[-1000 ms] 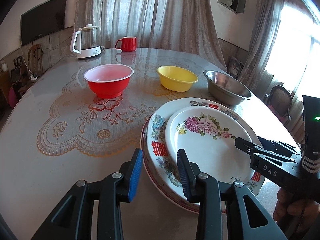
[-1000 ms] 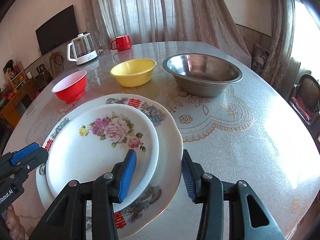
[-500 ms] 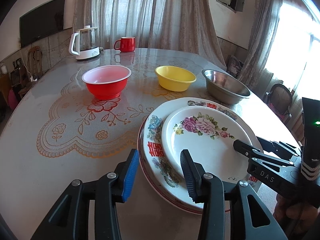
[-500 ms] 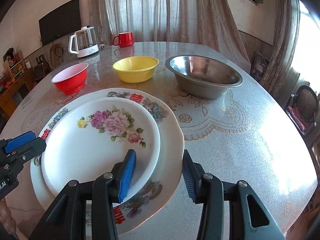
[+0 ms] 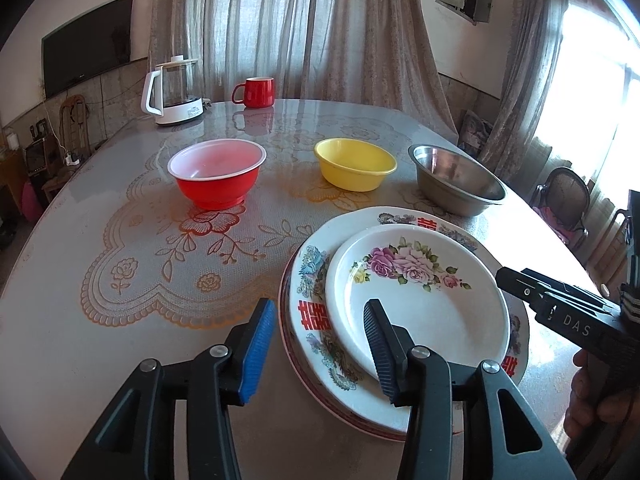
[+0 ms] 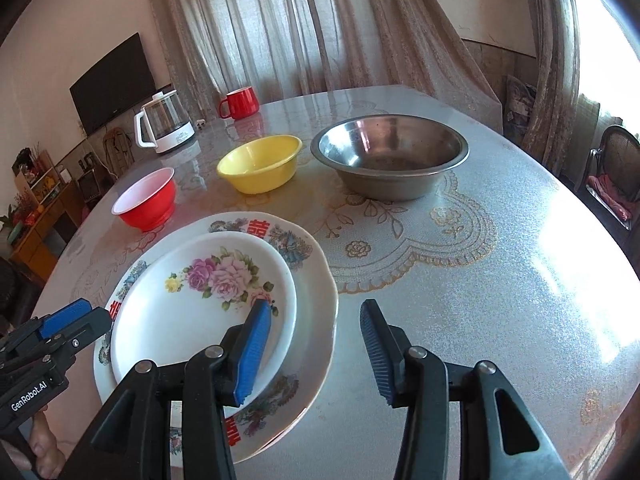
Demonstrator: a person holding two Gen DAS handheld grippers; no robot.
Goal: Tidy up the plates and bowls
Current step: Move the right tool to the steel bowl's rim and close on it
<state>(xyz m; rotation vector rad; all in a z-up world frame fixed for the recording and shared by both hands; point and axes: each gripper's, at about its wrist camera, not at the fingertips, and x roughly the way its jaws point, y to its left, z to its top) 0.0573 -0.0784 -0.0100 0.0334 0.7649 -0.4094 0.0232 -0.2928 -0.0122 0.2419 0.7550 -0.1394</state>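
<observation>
A small white plate with pink roses (image 5: 416,300) (image 6: 200,304) lies on a larger patterned plate (image 5: 316,312) (image 6: 308,280), which rests on another plate whose red rim shows beneath. Behind them stand a red bowl (image 5: 218,178) (image 6: 146,202), a yellow bowl (image 5: 354,164) (image 6: 260,164) and a steel bowl (image 5: 456,184) (image 6: 390,156). My left gripper (image 5: 320,344) is open, straddling the stack's left edge. My right gripper (image 6: 316,352) is open, its left finger over the small plate, its right finger over the table.
A white kettle (image 5: 172,90) (image 6: 164,126) and a red mug (image 5: 256,92) (image 6: 240,102) stand at the table's far side. The round table (image 6: 500,280) has a lace-pattern cover. A chair (image 5: 568,200) stands at the right.
Both grippers have drawn back and up a little from the plate stack, still open. The plates and bowls have not moved.
</observation>
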